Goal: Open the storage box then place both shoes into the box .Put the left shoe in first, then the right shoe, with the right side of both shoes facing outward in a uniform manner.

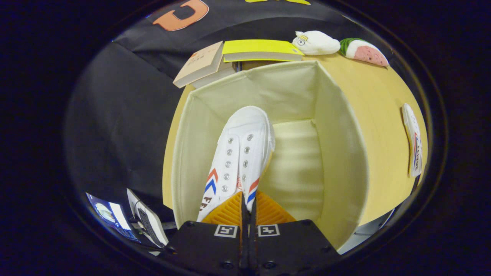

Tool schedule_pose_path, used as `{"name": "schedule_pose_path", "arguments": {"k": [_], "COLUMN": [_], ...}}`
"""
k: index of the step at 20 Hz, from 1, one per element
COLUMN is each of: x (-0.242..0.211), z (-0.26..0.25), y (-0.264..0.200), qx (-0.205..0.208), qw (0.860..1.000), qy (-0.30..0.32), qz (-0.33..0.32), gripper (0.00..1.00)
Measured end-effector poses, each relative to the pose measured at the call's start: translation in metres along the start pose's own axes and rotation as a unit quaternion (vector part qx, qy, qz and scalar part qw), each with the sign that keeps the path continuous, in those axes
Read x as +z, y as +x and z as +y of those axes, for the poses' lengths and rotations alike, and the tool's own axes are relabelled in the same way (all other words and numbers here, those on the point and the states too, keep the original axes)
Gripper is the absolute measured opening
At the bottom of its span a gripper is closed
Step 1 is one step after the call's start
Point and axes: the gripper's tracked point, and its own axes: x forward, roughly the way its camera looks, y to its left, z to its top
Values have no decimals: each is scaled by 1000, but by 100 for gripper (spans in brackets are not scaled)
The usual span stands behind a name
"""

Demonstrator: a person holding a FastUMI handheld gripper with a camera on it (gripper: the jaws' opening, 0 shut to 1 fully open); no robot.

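Observation:
A cream fabric storage box stands open on the wooden table, its inside directly under me. A white canvas shoe with red and blue chevrons hangs toe-down inside the box, near its left wall. My gripper is shut on the shoe's heel end, both fingers pressed together on the collar. The other white shoe lies on the table to the right of the box, beyond its right wall.
Stacked books and a yellow book lie behind the box. A white plush toy and a watermelon-slice plush sit at the table's far end. A device with a lit screen is down at the left.

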Motion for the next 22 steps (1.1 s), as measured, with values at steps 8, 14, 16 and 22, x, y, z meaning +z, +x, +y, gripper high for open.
{"name": "schedule_pose_path", "arguments": {"k": [8,14,16,22], "x": [-6,14,22,42], "z": [5,5,-5,-62], "y": [13,-41,-75,-170], "qx": [12,17,8,-38], "qw": [1000,997,993,970], "qy": [-14,-44,-61,-101], "qz": [23,-60,-101,-216], "gripper": [24,89,91,92]}}
